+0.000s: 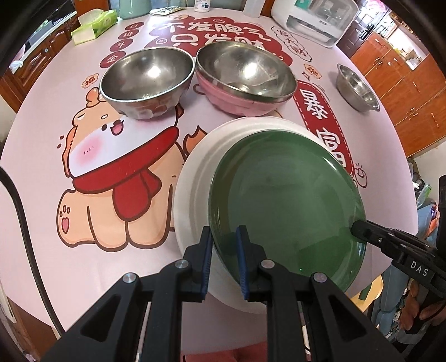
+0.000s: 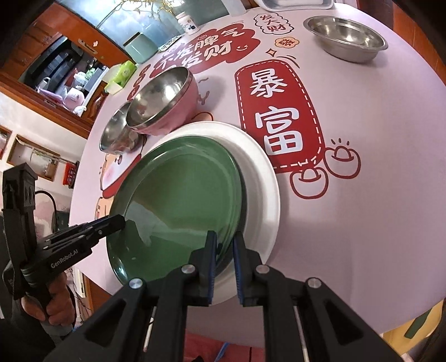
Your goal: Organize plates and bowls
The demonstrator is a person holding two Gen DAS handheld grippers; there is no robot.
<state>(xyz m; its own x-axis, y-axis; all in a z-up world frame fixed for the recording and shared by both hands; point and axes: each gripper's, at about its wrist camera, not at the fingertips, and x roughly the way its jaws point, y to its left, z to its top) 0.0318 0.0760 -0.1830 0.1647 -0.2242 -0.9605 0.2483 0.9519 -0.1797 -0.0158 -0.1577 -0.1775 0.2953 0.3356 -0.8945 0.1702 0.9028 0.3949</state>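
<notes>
On the round table point(image 1: 41, 167), under a pale pink cloth printed with a cartoon dog and red Chinese characters, the dishes are sitting in a loose group; the white plate point(image 1: 192, 181) is lying nearest the person's edge, and the green plate point(image 1: 284, 195) is resting over it, offset toward one side and slightly tilted; beyond them, a plain steel bowl point(image 1: 147, 80) and a pink bowl point(image 1: 242, 80) with a steel lining are standing side by side, almost touching; a smaller steel basin point(image 1: 358, 87) is sitting well apart on the far right. The left gripper point(image 1: 225, 239) is pinching the near rim of the green plate, its blue pads closed narrowly on the edge; the right gripper point(image 2: 224, 245) is clamping the same plate's rim from the other side, its jaws equally narrow. At the far edge a green tissue box point(image 1: 93, 26) and a white appliance point(image 1: 315, 19) are standing.
</notes>
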